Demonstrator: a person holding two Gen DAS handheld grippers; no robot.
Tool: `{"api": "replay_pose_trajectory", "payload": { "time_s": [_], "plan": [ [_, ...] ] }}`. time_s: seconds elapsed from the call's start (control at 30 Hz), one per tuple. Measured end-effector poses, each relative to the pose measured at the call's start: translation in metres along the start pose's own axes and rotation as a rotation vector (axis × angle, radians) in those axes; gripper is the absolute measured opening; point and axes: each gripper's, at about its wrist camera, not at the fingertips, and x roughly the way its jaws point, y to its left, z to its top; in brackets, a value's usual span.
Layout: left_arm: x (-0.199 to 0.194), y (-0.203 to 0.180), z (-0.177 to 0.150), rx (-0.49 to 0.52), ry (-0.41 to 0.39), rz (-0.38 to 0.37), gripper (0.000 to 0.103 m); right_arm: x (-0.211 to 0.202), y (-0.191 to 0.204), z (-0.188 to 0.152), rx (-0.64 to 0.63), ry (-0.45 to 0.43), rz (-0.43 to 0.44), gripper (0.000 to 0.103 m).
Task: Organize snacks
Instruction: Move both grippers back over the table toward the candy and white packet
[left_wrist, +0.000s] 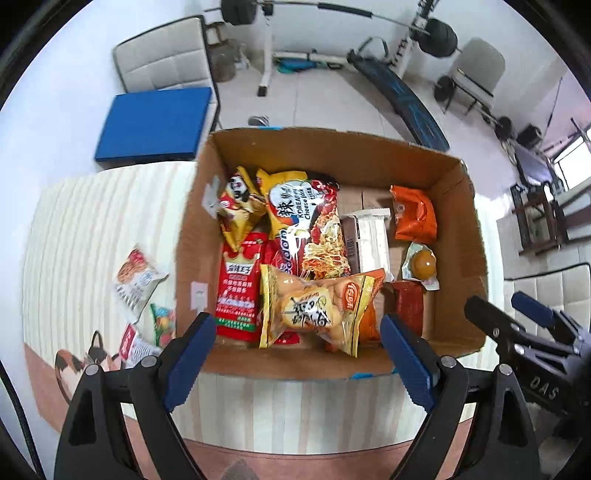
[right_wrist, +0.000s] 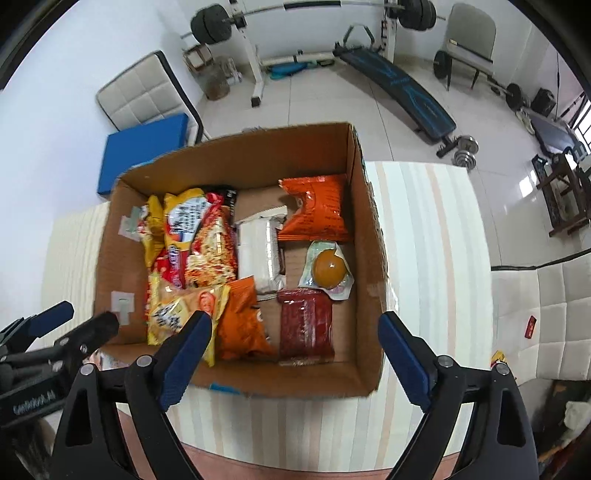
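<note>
A cardboard box (left_wrist: 458, 221) stands on the striped table and holds several snack packs: a noodle bag (left_wrist: 317, 225), a yellow bun bag (left_wrist: 314, 306), a red pack (left_wrist: 238, 291), an orange pack (left_wrist: 413, 214) and an egg-yolk pack (left_wrist: 423, 264). My left gripper (left_wrist: 297, 334) is open and empty over the box's near edge. My right gripper (right_wrist: 295, 332) is open and empty above the near edge of the box (right_wrist: 364, 229), over an orange bag (right_wrist: 240, 325) and a dark red pack (right_wrist: 304, 325). Three small packs (left_wrist: 138, 280) lie on the table left of the box.
The right gripper shows at the left wrist view's right edge (left_wrist: 517, 328). The left gripper shows at the right wrist view's left edge (right_wrist: 66, 325). A blue cushion (left_wrist: 155, 123) lies on a chair behind the table. A weight bench (right_wrist: 399, 85) stands on the floor.
</note>
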Motion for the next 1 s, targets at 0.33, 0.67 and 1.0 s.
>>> {"api": "replay_pose_trajectory", "payload": {
  "time_s": [0.33, 0.67, 1.0],
  "plan": [
    [-0.050, 0.040, -0.077, -0.120, -0.093, 0.111, 0.091, -0.023, 0.041, -0.068, -0.066, 0.050, 0.172, 0.094],
    [-0.011, 0.177, -0.142, -0.469, 0.079, 0.084, 0.091, -0.005, 0.185, -0.073, -0.302, 0.180, 0.253, 0.094],
    [0.053, 0.274, -0.142, -0.731, 0.202, -0.051, 0.091, 0.091, 0.357, -0.022, -0.757, 0.377, -0.022, 0.093]
  ]
}}
